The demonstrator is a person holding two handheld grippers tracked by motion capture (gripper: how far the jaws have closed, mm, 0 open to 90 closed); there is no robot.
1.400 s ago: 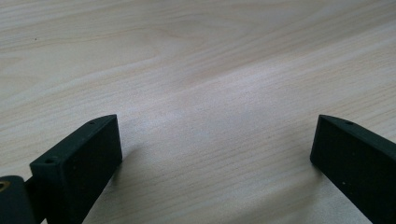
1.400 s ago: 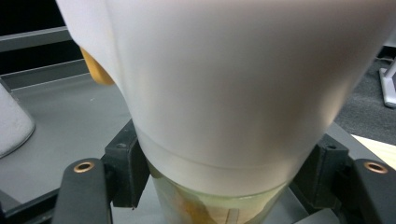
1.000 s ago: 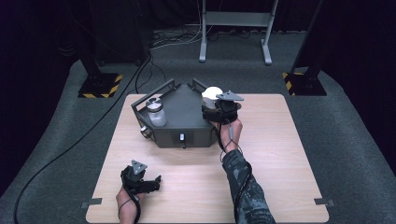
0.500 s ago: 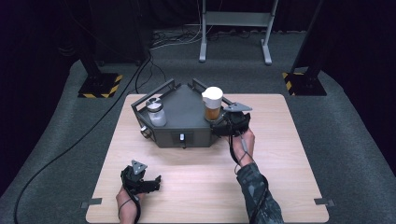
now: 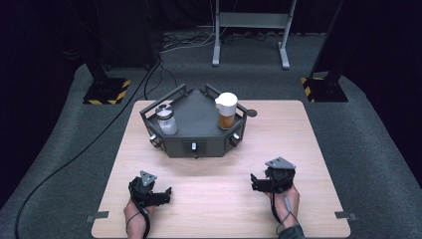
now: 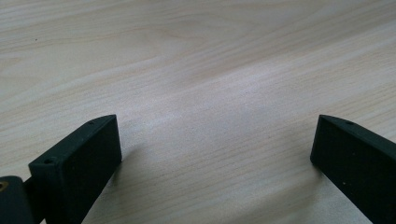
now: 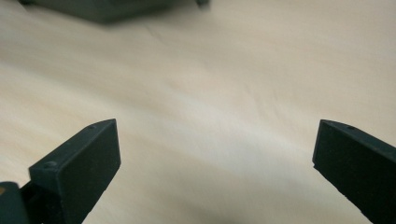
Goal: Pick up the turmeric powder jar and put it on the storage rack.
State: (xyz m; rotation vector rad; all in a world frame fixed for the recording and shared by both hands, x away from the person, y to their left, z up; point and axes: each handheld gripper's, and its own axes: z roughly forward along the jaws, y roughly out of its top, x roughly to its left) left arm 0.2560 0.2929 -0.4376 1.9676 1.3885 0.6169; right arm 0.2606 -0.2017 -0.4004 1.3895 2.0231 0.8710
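Note:
A dark grey angular tray [image 5: 194,119] stands at the back middle of the wooden table [image 5: 278,144]. On its left side is a clear jar [image 5: 166,120] with white contents and a metal lid. On its right side stands a white-lidded jar [image 5: 226,111] of orange-brown stuff. My left gripper [image 5: 167,195] rests open near the front left edge, its jaws wide apart over bare wood [image 6: 210,121]. My right gripper [image 5: 255,182] is open near the front right, pointing left, with nothing between its jaws; the tray's base [image 7: 102,9] blurs at the top of its view.
A small dark round spot [image 5: 252,113] lies on the table just right of the tray. Black stands with hazard-striped feet [image 5: 107,92] and a metal frame [image 5: 249,30] are on the carpet behind the table. A cable [image 5: 64,164] runs across the floor at left.
My right gripper let go of the white-lidded jar on the tray and drew back to the front right of the table. The left gripper stayed put.

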